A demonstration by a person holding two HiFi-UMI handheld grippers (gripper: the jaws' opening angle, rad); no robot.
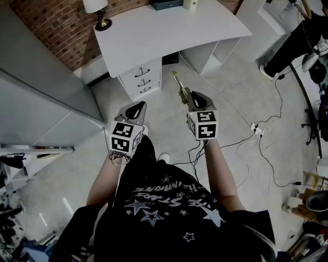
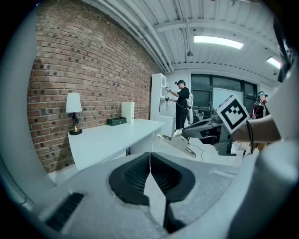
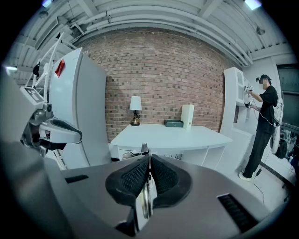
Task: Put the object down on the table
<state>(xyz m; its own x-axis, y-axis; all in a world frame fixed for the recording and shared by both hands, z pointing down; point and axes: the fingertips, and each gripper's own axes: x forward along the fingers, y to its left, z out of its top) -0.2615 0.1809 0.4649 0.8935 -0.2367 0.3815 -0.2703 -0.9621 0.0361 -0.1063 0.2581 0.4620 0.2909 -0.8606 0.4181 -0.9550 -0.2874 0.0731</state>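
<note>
My right gripper [image 1: 190,96] is shut on a slim brass-coloured metal object [image 1: 180,87] that sticks out forward past the jaws, held in the air above the floor in front of the white table [image 1: 169,30]. In the right gripper view the object's thin edge [image 3: 144,150] shows pinched between the dark pads [image 3: 164,175], with the table [image 3: 168,135] straight ahead. The left gripper view catches the object [image 2: 176,143] from the side. My left gripper [image 1: 137,106] hangs level with the right one, jaws shut with nothing between them [image 2: 150,161].
On the table stand a lamp [image 1: 97,10], a dark box [image 1: 166,4] and a white upright item [image 3: 187,116]. A drawer unit [image 1: 141,79] sits under it. A grey cabinet [image 1: 36,92] is on the left. Cables [image 1: 256,133] cross the floor at right, near another person [image 1: 297,41].
</note>
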